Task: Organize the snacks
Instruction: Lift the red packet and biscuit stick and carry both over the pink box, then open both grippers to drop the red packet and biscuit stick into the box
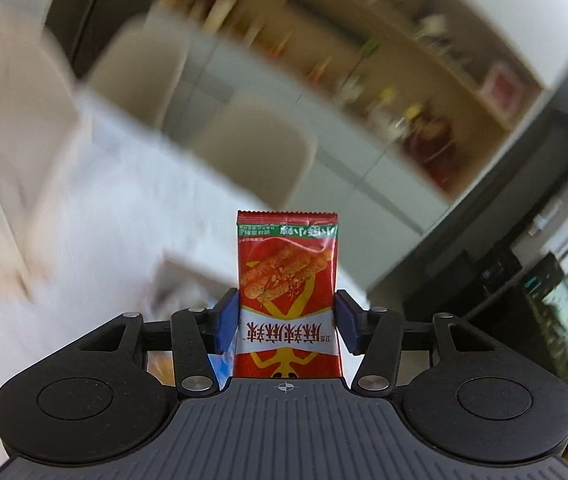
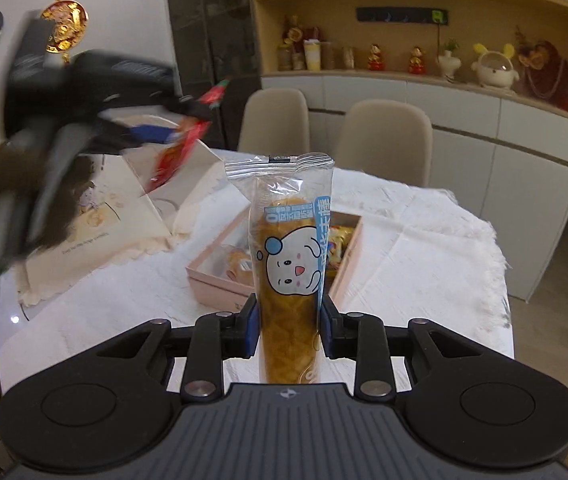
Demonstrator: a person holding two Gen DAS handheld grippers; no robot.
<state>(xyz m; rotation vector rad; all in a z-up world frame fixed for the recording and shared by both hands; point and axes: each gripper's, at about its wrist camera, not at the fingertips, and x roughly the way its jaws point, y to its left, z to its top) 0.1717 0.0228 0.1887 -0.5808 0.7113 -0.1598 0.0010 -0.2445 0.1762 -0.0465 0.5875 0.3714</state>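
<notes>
My left gripper is shut on a red snack packet with a picture of fried sticks, held upright between the blue pads. The left wrist view is blurred by motion. In the right wrist view the left gripper shows blurred at upper left, high above the table, with the red packet in it. My right gripper is shut on a clear-wrapped bread roll with a white cartoon face, held upright above the pink box.
The pink box holds a few wrapped snacks. It sits on a white cloth over a round table. An open card or lid lies at left. Two beige chairs stand behind the table, shelves beyond.
</notes>
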